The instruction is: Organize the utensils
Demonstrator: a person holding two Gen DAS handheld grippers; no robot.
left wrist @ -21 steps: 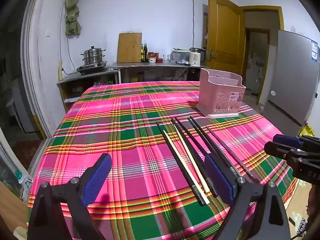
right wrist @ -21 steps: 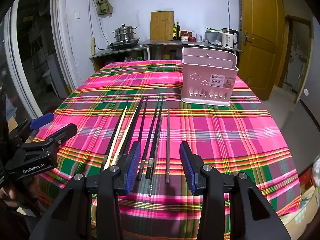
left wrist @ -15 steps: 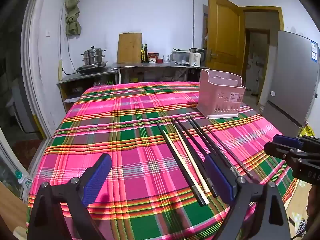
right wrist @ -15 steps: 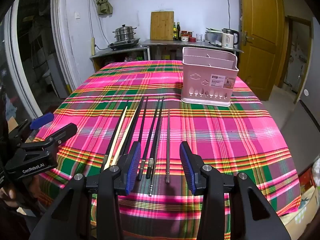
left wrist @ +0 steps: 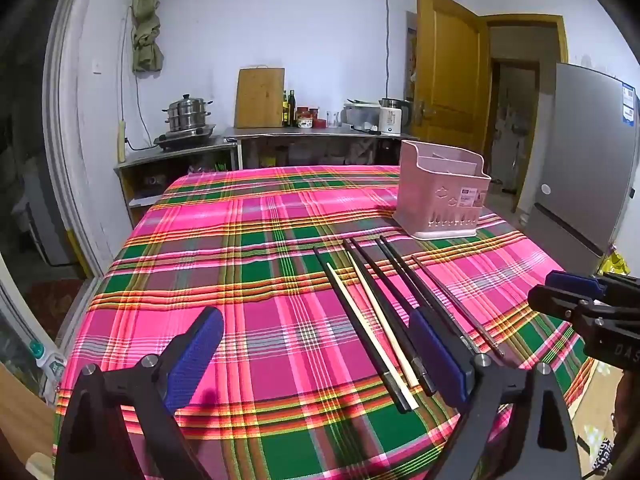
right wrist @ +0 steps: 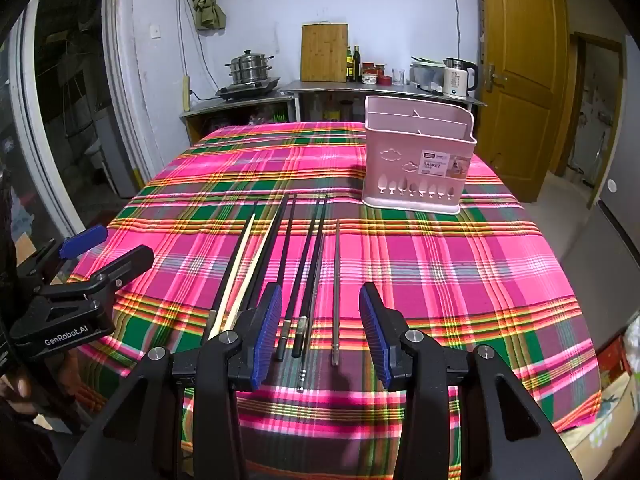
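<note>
Several chopsticks lie side by side on the plaid tablecloth: black ones (right wrist: 308,264), two pale wooden ones (right wrist: 240,264) and a thin metal one (right wrist: 337,280). They also show in the left wrist view (left wrist: 380,312). A pink utensil basket (right wrist: 416,160) stands behind them, empty as far as I see; it also shows in the left wrist view (left wrist: 442,196). My right gripper (right wrist: 320,332) is open, hovering over the chopsticks' near ends. My left gripper (left wrist: 316,356) is open wide and empty, left of the chopsticks.
The round table (right wrist: 480,264) fills the foreground, its edge dropping off close to both grippers. Behind it a counter (right wrist: 384,88) holds a kettle, bottles and a cutting board. A wooden door (right wrist: 516,80) is at the right.
</note>
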